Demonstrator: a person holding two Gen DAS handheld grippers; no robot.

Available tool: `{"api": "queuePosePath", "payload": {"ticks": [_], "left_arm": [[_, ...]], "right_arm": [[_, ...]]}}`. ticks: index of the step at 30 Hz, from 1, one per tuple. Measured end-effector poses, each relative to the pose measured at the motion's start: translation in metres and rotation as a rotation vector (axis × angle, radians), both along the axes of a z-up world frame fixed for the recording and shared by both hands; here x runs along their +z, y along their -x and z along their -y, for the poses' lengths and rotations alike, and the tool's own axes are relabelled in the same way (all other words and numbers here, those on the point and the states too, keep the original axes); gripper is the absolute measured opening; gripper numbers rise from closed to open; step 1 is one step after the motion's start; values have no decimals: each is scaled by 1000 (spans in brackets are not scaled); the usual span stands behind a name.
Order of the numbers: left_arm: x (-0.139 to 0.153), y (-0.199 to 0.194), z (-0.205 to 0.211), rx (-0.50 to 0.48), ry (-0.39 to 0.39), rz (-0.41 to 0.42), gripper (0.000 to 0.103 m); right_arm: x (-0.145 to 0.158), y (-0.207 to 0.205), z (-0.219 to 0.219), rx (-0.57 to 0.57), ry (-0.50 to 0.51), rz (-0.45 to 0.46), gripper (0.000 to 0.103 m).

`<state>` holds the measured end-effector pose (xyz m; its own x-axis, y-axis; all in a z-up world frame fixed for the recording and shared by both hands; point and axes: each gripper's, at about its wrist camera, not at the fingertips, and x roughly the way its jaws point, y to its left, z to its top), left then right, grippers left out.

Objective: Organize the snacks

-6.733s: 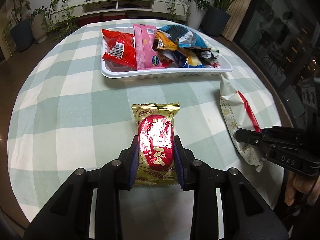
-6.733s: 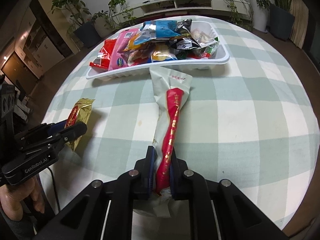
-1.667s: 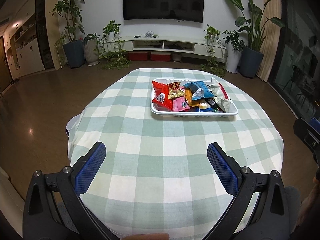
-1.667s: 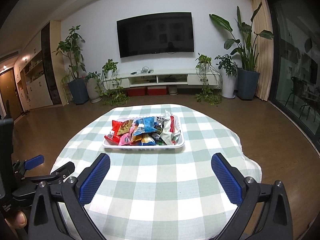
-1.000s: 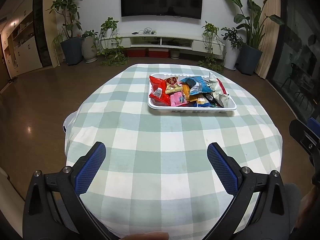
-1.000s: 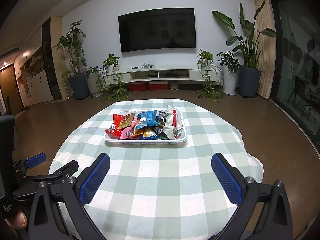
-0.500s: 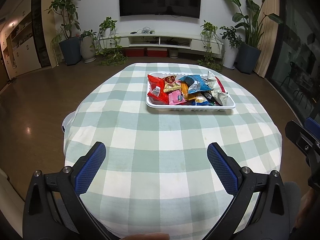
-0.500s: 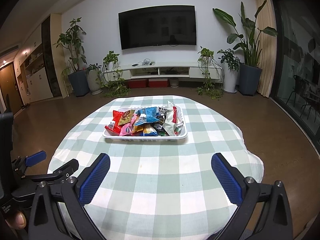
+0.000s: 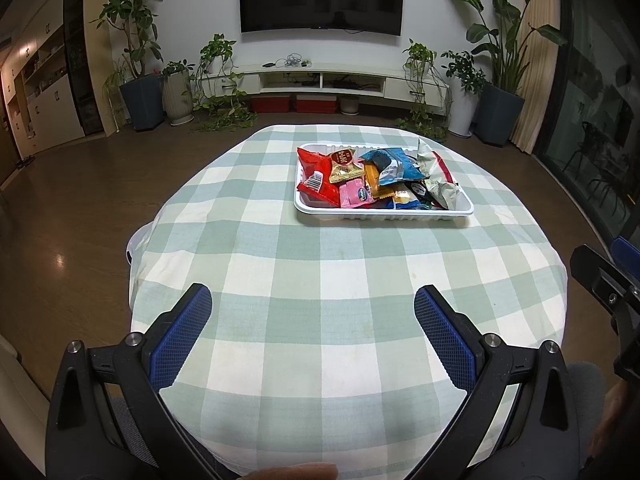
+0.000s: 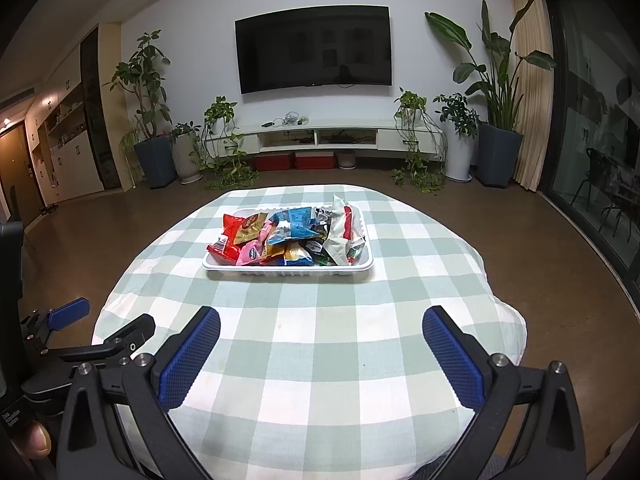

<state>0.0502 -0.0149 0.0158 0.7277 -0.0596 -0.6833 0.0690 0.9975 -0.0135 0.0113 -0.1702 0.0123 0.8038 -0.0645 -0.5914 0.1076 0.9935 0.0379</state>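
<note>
A white tray (image 9: 384,215) (image 10: 288,273) sits on the far half of the round table, filled with several snack packets. The gold-and-red packet (image 9: 343,165) (image 10: 250,227) lies on its left side, and the long white-and-red packet (image 9: 436,176) (image 10: 340,236) leans along its right side. My left gripper (image 9: 313,332) hangs wide open over the table's near edge, holding nothing. Just as wide open and bare, my right gripper (image 10: 320,354) hovers over the near edge too. Both are far back from the tray.
The table wears a green-and-white checked cloth (image 9: 340,280) that drapes over its rim. Brown floor surrounds it. A TV (image 10: 314,48), a low white console (image 10: 320,136) and potted plants (image 10: 498,120) line the far wall. A hand (image 10: 34,446) grips the left gripper's handle.
6.7 s ago each gripper was shut on a packet; both packets now lie in the tray. Over the last seconds both open grippers shifted only slightly, with the tray drifting in view.
</note>
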Motion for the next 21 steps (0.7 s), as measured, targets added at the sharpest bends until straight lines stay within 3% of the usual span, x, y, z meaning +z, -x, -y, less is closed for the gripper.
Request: {"api": "queuePosePath", "payload": {"ticks": [21], "left_arm": [[-2,0,2,-5,-6,-2,103]], "right_arm": [[-3,0,-1,-1,-1,-11,103]]}}
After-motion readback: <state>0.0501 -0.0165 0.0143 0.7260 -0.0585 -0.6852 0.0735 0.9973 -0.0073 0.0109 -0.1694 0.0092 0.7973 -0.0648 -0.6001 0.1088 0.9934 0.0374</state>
